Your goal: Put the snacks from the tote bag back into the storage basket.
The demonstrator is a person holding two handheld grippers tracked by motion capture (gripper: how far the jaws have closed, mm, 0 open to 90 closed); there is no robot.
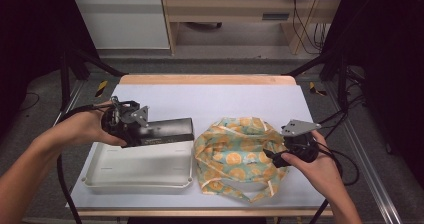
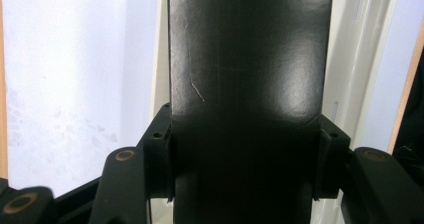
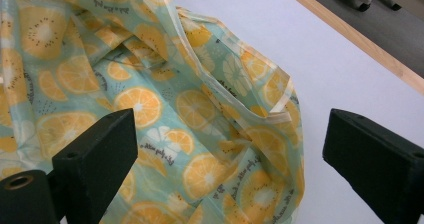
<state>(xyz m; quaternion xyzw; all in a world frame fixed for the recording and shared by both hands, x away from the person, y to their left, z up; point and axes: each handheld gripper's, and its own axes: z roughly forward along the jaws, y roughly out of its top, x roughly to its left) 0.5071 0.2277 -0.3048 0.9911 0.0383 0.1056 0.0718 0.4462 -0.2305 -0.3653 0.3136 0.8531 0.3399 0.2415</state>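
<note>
So right now I've got the left hand-held gripper (image 1: 131, 129) clamped across a long black box (image 1: 167, 132), jaws about halfway in and pressing both its long sides, you can see that clearly in the left gripper view (image 2: 245, 84). I'm holding it by one end, over the back edge of the white tray (image 1: 137, 171), so my guess is it's meant to go into the fabric bag with the orange-slice print (image 1: 235, 154) sitting just beside the tray on the tabletop (image 1: 210, 99). The right hand-held gripper (image 3: 227, 164) is wide open with nothing in it, hanging over the bag's rim, probably to hold the mouth open. Can't tell whether the box rests on the tray or whether the bag holds anything
</note>
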